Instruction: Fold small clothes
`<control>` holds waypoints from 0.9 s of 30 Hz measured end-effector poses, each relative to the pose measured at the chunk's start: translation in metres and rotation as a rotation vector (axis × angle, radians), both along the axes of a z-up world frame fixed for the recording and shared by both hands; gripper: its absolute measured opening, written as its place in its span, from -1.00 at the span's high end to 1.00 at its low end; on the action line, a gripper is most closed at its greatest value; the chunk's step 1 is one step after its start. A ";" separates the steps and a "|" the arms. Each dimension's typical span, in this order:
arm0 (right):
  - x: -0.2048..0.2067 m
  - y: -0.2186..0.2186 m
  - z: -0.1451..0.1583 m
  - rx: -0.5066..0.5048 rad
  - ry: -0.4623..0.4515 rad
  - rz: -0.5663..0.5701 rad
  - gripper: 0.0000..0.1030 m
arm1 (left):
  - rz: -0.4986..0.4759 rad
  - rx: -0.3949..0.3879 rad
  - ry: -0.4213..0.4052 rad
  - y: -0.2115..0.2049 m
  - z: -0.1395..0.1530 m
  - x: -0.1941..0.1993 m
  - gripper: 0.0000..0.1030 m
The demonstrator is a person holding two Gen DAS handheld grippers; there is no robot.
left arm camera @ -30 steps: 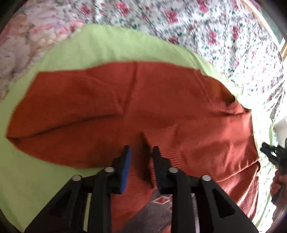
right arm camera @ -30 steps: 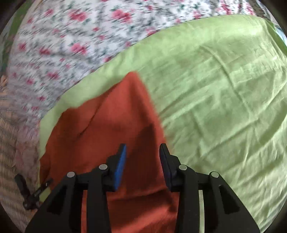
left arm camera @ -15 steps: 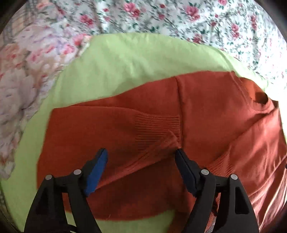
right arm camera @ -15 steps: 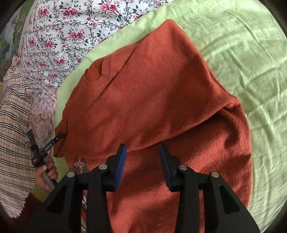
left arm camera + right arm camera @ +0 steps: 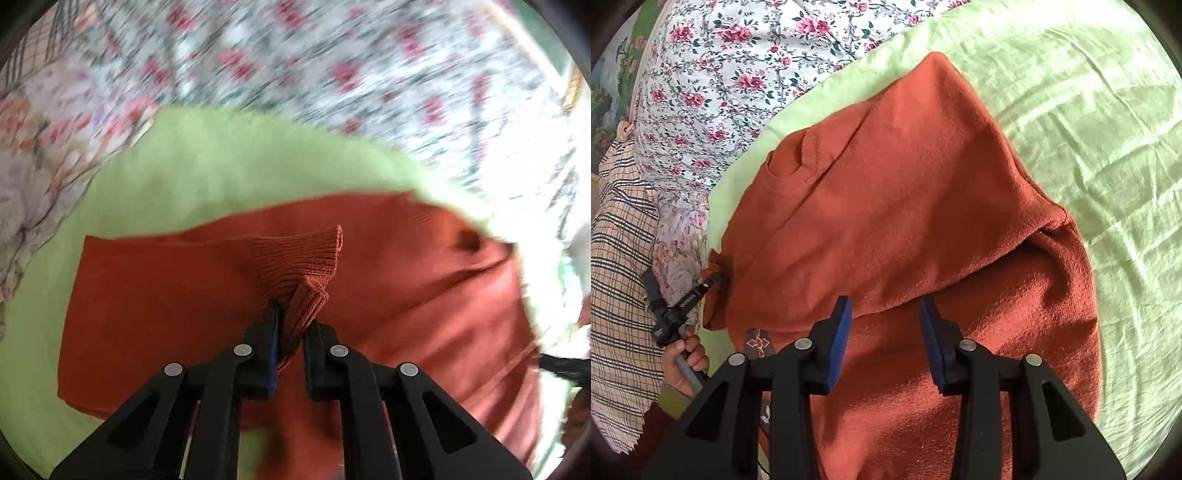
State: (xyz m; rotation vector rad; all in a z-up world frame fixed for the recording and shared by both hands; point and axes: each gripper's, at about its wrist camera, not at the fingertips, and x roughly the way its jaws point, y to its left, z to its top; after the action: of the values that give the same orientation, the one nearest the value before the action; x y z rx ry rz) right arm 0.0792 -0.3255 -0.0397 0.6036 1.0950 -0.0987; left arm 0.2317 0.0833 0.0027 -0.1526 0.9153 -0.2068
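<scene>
A wrinkled light green sheet (image 5: 1089, 122) is spread over a white bedcover printed with pink roses (image 5: 738, 74). At the left edge of the right wrist view lies a beige plaid cloth (image 5: 620, 258), with a pale floral fabric (image 5: 677, 240) just beside it.

Matt fuzzy knit sweater (image 5: 923, 221) with ribbed cuff (image 5: 299, 258), crinkled green cloth sheet (image 5: 1089, 110), floral cotton bedspread (image 5: 738, 74)
</scene>
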 end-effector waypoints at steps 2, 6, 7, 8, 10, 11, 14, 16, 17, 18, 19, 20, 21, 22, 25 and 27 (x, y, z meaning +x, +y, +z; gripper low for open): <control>-0.001 0.001 0.002 0.002 -0.009 0.000 0.23 | -0.051 -0.051 -0.039 -0.023 0.018 -0.009 0.83; -0.003 -0.002 0.003 0.009 -0.020 -0.012 0.23 | -0.163 -0.175 -0.075 -0.080 0.041 -0.019 0.83; -0.004 -0.004 0.003 0.012 -0.021 -0.019 0.23 | -0.185 -0.209 -0.075 -0.094 0.043 -0.021 0.83; -0.005 -0.006 0.003 0.012 -0.022 -0.025 0.23 | -0.206 -0.241 -0.072 -0.108 0.043 -0.020 0.83; -0.007 -0.011 0.005 0.009 -0.027 -0.036 0.23 | -0.249 -0.284 -0.056 -0.141 0.040 -0.017 0.83; -0.008 -0.014 0.005 0.007 -0.028 -0.044 0.23 | -0.265 -0.298 -0.045 -0.156 0.037 -0.014 0.83; -0.012 -0.025 0.009 -0.002 -0.034 -0.065 0.23 | -0.303 -0.342 0.002 -0.201 0.019 -0.007 0.83; -0.016 -0.034 0.010 -0.003 -0.038 -0.088 0.23 | -0.323 -0.341 0.039 -0.228 0.000 -0.002 0.83; -0.018 -0.039 0.010 -0.002 -0.038 -0.103 0.23 | -0.332 -0.335 0.053 -0.236 -0.007 0.003 0.83; -0.020 -0.044 0.010 -0.003 -0.035 -0.115 0.23 | -0.344 -0.320 0.079 -0.249 -0.019 0.006 0.83; -0.022 -0.047 0.011 -0.002 -0.034 -0.126 0.23 | -0.350 -0.304 0.098 -0.260 -0.028 0.008 0.83; -0.023 -0.050 0.011 -0.001 -0.034 -0.132 0.23 | -0.354 -0.283 0.120 -0.269 -0.040 0.012 0.82; -0.024 -0.053 0.012 -0.002 -0.035 -0.135 0.23 | -0.356 -0.264 0.140 -0.275 -0.050 0.016 0.82; -0.025 -0.054 0.013 -0.005 -0.035 -0.134 0.23 | -0.358 -0.250 0.160 -0.278 -0.058 0.018 0.78; -0.023 -0.056 0.011 -0.012 -0.032 -0.131 0.23 | -0.362 -0.209 0.213 -0.282 -0.076 0.016 0.59; -0.019 -0.056 0.009 -0.015 -0.027 -0.128 0.23 | -0.357 -0.216 0.231 -0.271 -0.078 0.009 0.38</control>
State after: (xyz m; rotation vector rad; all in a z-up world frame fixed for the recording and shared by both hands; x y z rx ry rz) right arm 0.0606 -0.3814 -0.0309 0.6600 1.0287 -0.2091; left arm 0.2405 -0.1881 -0.0753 -0.2153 1.1465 -0.6306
